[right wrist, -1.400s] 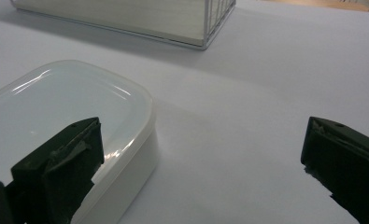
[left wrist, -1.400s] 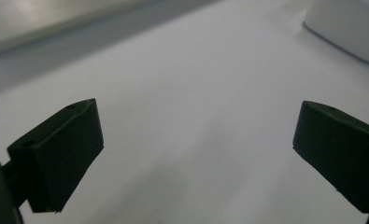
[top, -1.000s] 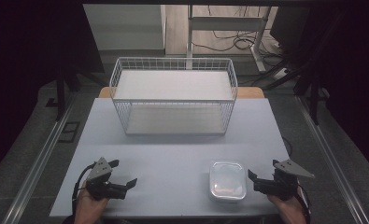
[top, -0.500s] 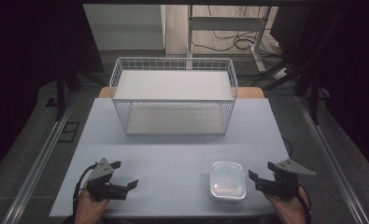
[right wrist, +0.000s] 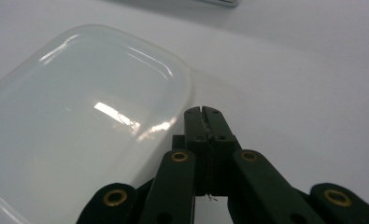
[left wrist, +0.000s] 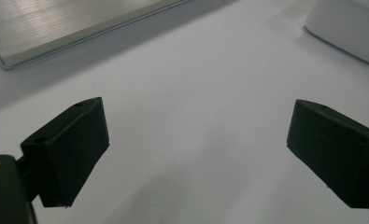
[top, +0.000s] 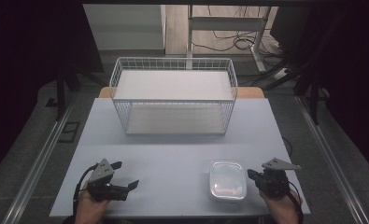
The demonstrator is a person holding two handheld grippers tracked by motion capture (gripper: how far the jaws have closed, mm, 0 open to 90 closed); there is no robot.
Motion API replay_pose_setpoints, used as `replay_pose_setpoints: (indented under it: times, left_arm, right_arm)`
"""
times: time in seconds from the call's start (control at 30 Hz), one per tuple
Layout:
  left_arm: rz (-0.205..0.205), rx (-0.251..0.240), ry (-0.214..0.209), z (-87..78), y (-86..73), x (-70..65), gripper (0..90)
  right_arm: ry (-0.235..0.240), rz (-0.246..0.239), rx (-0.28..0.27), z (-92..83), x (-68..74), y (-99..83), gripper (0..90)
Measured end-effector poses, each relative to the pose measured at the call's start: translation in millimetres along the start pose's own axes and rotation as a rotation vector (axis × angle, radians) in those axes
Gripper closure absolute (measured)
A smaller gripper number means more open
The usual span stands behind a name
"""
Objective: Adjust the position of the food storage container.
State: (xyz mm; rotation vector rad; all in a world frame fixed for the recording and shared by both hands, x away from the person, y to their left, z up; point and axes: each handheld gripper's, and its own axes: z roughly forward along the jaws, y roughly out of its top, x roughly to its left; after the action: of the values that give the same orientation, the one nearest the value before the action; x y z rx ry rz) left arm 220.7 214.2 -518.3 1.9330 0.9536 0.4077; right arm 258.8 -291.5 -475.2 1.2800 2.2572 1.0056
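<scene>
While the left gripper (top: 126, 175) gapes wide, the right gripper (top: 250, 174), jaws just closed on nothing, sits at three o'clock of the plastic box (top: 227, 180); the wire basket (top: 173, 100) holds nothing.

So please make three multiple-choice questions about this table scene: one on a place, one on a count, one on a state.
1. Where does the clear plastic container lie?
A. inside the wire basket
B. on the table, beside the right gripper
C. beside the left gripper

2. How many wire baskets stand on the table?
A. one
B. two
C. three

3. How do the jaws of the left gripper stand?
A. shut on the container
B. shut on nothing
C. wide open

Key: 1 B, it lies just left of the right gripper. 2 A, one white wire basket at the far side. 3 C, the left gripper shows bare table between its jaws.
</scene>
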Motion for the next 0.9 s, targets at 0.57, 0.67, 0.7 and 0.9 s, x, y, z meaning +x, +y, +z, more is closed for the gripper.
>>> replay_pose_setpoints:
  times: [0.57,0.67,0.7,0.9]
  left_arm:
    - [0.007,0.014,0.028,1.8,-0.5,0.3,4.7]
    - [0.004,0.014,0.029,1.6,-0.8,0.8,4.7]
    - [0.003,0.014,0.030,1.4,-0.9,0.9,4.7]
    - [0.001,0.013,0.036,0.7,-1.3,1.8,4.6]
  right_arm:
    - [0.091,-0.088,0.008,45.8,18.7,42.9,89.4]
    - [0.115,-0.110,0.012,54.8,23.9,49.7,89.4]
    - [0.113,-0.113,0.008,54.4,24.3,50.6,89.4]
    - [0.081,-0.103,-0.024,20.7,21.8,37.5,89.4]
